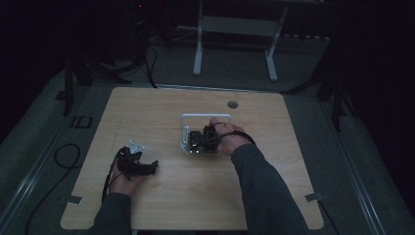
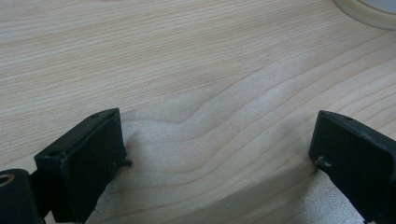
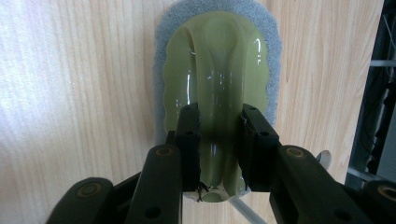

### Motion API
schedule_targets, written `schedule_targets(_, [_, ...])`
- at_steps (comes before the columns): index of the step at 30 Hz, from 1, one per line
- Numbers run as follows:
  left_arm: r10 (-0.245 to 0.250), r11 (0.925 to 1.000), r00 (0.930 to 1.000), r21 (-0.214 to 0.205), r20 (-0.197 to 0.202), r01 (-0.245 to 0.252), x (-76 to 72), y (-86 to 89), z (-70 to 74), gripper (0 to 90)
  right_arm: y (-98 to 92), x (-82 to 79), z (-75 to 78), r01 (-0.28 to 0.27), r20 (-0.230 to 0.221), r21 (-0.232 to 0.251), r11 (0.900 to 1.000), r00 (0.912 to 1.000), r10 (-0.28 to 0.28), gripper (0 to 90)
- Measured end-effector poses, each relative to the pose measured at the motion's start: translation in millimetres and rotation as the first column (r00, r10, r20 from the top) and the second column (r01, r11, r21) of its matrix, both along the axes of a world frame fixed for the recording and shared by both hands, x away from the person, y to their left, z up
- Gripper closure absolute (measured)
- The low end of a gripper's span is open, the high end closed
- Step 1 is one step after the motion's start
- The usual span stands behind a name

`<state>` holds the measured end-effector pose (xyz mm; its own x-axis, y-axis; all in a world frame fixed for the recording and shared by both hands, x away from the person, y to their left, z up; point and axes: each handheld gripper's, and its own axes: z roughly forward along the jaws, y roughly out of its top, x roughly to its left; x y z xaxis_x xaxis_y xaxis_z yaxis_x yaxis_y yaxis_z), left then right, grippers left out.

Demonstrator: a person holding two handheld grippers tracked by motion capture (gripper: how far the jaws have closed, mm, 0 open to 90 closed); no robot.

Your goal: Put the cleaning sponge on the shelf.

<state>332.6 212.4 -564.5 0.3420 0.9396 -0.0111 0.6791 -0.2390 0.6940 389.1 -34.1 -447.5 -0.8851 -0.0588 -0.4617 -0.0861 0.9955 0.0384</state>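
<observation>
A green plastic scrubber [image 3: 215,60] with a grey sponge pad [image 3: 163,28] under it lies flat on the wooden table. My right gripper [image 3: 219,114] points down on it, its two black jaws shut on the raised green ridge along the scrubber's middle. In the high view the right gripper [image 1: 198,141] sits at the table's centre inside a white frame [image 1: 205,116]. My left gripper [image 1: 142,166] rests low at the table's left, held in a hand. Its jaws [image 2: 217,126] stand wide open over bare wood with nothing between them.
The wooden table [image 1: 161,200] has a round cable hole [image 1: 232,104] at the back. A cream round rim [image 2: 369,11] shows at the top right of the left gripper view. White desk legs [image 1: 198,54] stand on the floor beyond the table. The room is dark.
</observation>
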Motion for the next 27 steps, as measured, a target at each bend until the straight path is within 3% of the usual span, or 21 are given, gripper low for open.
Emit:
schedule_targets(11, [0.000,1.0000,1.0000,0.000,0.000,0.000,0.0,0.0,0.0,3.4,3.9,5.6,-13.2,0.009,0.000,-0.035,0.9994,1.0000,-0.009,71.7])
schedule_targets(14, [0.001,1.0000,1.0000,0.000,0.000,-0.001,0.0,0.0,0.0,3.4,6.4,5.7,-17.7,-0.004,0.023,-0.060,0.9982,0.9997,0.005,71.7])
schedule_targets(27, [-0.002,1.0000,1.0000,0.001,0.001,0.002,-0.1,0.1,0.0,3.5,10.0,10.9,-23.7,0.020,0.086,-0.053,0.9984,0.9961,-0.015,71.6])
